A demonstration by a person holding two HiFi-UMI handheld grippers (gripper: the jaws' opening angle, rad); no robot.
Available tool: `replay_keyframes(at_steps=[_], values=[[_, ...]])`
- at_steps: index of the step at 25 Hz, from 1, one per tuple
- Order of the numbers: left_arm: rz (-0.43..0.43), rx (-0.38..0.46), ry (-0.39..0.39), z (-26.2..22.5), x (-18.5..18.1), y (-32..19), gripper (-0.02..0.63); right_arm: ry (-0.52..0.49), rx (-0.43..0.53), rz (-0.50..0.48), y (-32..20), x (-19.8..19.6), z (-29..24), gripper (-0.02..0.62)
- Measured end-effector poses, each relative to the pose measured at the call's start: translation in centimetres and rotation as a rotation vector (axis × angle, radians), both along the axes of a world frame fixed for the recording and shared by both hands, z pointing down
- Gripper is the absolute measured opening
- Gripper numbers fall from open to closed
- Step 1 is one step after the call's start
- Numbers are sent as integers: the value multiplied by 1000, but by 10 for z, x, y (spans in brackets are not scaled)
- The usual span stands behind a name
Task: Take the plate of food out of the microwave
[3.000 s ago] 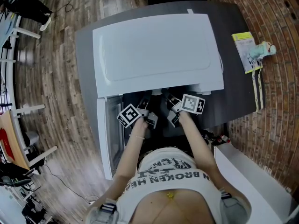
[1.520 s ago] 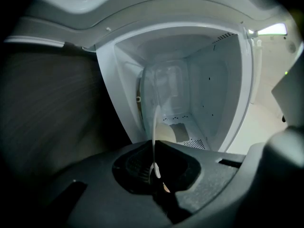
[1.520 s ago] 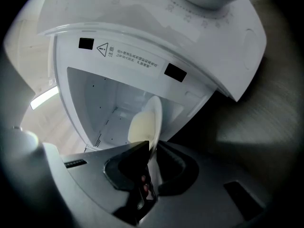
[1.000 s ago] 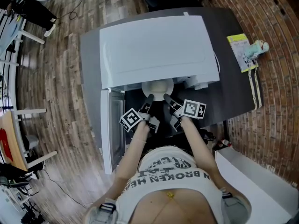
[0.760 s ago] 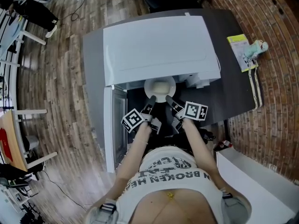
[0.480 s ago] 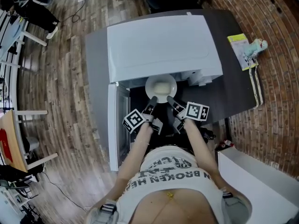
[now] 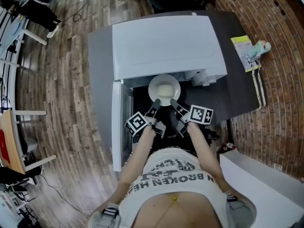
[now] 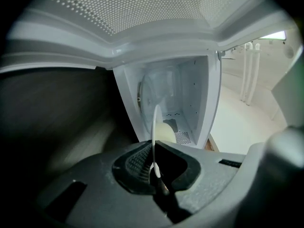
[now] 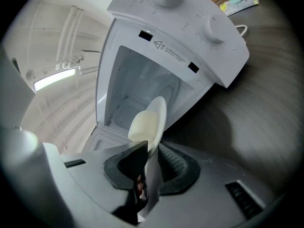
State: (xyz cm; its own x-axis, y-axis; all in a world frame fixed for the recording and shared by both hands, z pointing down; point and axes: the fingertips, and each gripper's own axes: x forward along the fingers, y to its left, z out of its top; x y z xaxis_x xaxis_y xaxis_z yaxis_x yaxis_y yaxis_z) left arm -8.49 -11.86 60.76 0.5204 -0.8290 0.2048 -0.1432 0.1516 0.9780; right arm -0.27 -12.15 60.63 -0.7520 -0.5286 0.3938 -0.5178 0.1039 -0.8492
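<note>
A dark grey desk [image 7: 97, 56] stands on a wood-plank floor [image 7: 57, 108]. A white microwave [image 7: 166, 42] sits on it and covers most of its top, with the door swung open at the left. Near the desk's right edge, apart from the microwave, lies a yellow-green booklet [image 7: 243, 52] with a small teal item [image 7: 261, 48] on its corner, and a pale strap [image 7: 259, 91] trails toward the near edge

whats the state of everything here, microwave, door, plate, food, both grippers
microwave: cavity open at the front
door: swung wide open
plate: held level in the air just in front of the opening, gripped at its near rim
food: pale mound sitting on the plate
left gripper: shut on the plate's rim
right gripper: on the plate's rim, jaws have just been opening slightly
</note>
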Motion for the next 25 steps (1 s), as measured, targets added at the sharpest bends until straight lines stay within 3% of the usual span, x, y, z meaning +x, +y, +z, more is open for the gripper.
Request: replay_keyframes(at_steps=[18,25], values=[[26,32,-28,-8,10,11,14,-21,23,29,14,10,-6,66],[-47,21,-18,-13,25,34,14,-26,21,-47,30,25,-12,66]])
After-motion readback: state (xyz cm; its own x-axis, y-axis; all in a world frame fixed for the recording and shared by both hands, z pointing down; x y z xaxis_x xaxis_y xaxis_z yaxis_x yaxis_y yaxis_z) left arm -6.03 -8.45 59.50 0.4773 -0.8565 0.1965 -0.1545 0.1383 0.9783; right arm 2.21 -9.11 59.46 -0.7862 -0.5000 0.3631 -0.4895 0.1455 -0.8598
